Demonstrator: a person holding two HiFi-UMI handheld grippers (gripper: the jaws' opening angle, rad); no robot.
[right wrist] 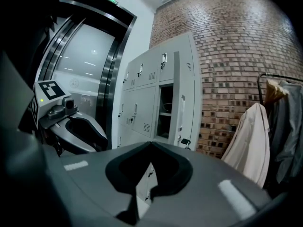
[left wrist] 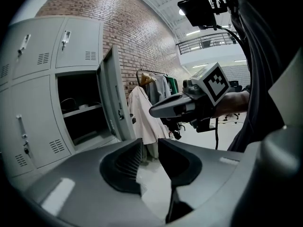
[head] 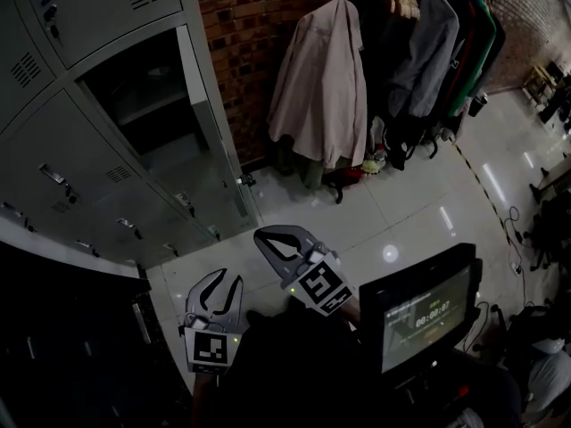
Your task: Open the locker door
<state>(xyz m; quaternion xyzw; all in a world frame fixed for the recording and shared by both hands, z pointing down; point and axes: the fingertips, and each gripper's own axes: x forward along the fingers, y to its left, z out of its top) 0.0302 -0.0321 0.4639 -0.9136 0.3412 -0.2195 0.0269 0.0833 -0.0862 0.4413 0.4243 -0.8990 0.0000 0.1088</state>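
Two grippers hang over a glossy pale floor (head: 401,212) in a room with a brick wall (head: 254,25). One bank of grey lockers (head: 62,150) stands at the left, and one locker door (head: 214,150) is swung open. One pale coat (head: 321,87) hangs nearby among perhaps five darker garments, hard to count in the gloom. The left gripper (head: 234,279) has its jaws slightly apart and empty. The right gripper (head: 259,234) has its jaws pressed together on nothing. The open door stands well ahead of both, untouched.
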